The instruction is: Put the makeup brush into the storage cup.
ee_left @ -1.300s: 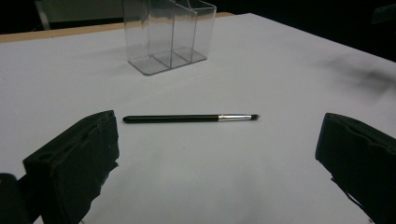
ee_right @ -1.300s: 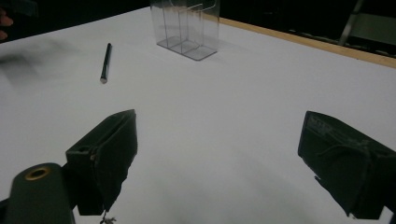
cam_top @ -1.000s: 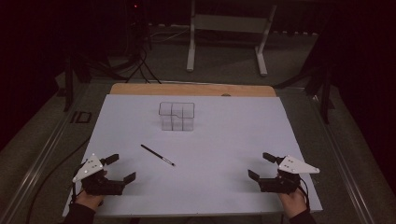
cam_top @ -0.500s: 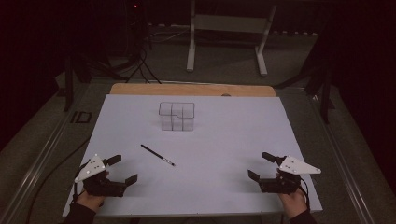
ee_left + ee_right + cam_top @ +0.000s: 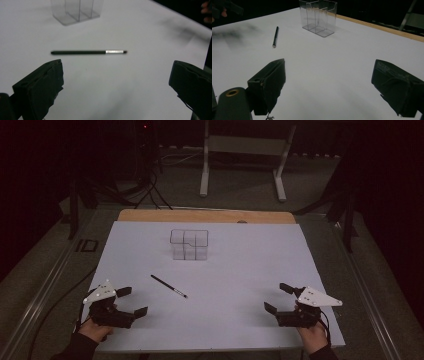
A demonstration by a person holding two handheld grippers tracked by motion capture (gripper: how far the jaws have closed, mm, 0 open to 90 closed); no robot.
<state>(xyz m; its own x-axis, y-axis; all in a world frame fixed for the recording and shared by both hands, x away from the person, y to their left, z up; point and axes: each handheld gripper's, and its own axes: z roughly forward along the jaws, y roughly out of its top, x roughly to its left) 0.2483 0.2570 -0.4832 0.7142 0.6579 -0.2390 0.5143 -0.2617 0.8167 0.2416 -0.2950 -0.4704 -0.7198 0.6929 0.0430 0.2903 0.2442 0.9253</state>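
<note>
A thin dark pen [image 5: 169, 286] with a silver band lies flat on the white table cover [image 5: 240, 270], left of the middle. It lies crosswise in the left gripper view [image 5: 88, 52] and points away in the right gripper view [image 5: 275, 37]. A clear plastic organiser [image 5: 189, 244] with several compartments stands upright behind it, empty [image 5: 318, 17] [image 5: 76, 11]. My left gripper [image 5: 132, 301] rests open near the front left edge, a short way from the pen. At the front right my right gripper [image 5: 279, 298] stands open, nothing between its jaws.
A bare wooden strip [image 5: 205, 216] runs along the table's far edge. Beyond it on the dark floor stand a white metal frame [image 5: 242, 150] and cables [image 5: 145, 190]. A small dark object [image 5: 88, 245] lies off the table's left side.
Both hands have shifted only slightly; the pen and the organiser have stayed where they were.
</note>
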